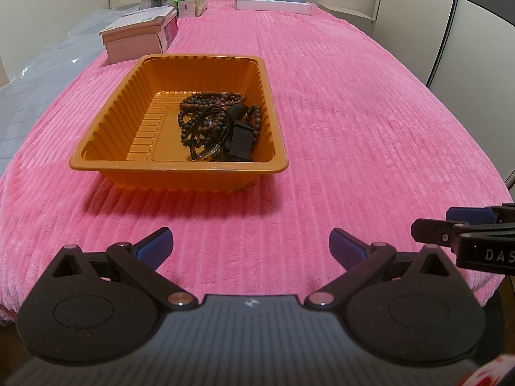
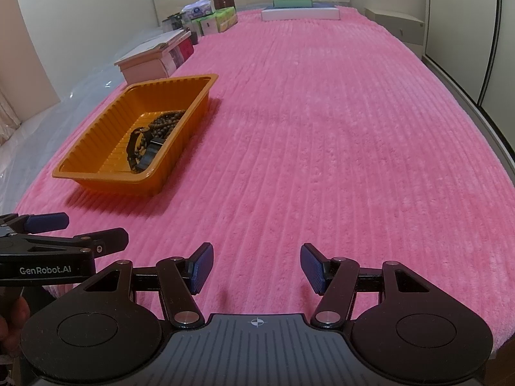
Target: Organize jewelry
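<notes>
Lying at 11 o'clock from the left gripper [image 1: 250,249], beads [image 1: 209,119] sat in the tray [image 1: 106,141]; both grippers spread wide, empty; right gripper [image 2: 256,268] farther.

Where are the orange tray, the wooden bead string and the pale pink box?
orange tray [image 1: 180,170], left wrist view, near rim.
wooden bead string [image 1: 206,98], left wrist view, far loop.
pale pink box [image 1: 135,43], left wrist view, front face.

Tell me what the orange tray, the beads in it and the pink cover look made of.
Orange ribbed tray: thin moulded plastic, slightly glossy, fluted walls. Dark brown bead strands: probably wood, matte round beads; could be stone. Pink ribbed cover: plush fleece-like fabric, fuzzy corded ridges.
</notes>
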A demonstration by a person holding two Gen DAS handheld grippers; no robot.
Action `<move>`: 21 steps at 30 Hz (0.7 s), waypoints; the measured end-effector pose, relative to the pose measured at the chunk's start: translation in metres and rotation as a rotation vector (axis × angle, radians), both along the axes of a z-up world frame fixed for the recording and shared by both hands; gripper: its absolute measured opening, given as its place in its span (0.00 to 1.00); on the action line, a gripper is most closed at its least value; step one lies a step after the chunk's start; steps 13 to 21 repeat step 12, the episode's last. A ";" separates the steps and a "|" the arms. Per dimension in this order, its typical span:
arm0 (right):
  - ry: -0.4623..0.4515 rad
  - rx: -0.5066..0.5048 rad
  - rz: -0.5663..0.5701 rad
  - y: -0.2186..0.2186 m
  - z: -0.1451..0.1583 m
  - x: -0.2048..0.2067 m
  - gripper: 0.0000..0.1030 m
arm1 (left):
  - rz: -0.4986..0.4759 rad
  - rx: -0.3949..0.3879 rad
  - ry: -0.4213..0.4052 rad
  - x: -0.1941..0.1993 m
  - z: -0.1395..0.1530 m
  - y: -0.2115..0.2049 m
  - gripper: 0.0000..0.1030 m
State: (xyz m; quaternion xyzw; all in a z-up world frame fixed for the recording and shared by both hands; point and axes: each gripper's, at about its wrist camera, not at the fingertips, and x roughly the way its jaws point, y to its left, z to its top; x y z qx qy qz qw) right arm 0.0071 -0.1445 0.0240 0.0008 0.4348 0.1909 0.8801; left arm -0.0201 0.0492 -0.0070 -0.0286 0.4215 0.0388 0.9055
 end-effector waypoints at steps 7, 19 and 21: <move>0.002 0.001 0.000 0.000 0.000 0.000 0.58 | -0.006 -0.002 -0.008 0.000 -0.001 0.000 1.00; 0.002 0.001 -0.001 0.000 -0.001 0.000 0.58 | -0.011 -0.009 -0.028 0.001 0.000 0.000 1.00; 0.002 0.001 -0.001 0.000 -0.001 0.000 0.58 | -0.011 -0.009 -0.028 0.001 0.000 0.000 1.00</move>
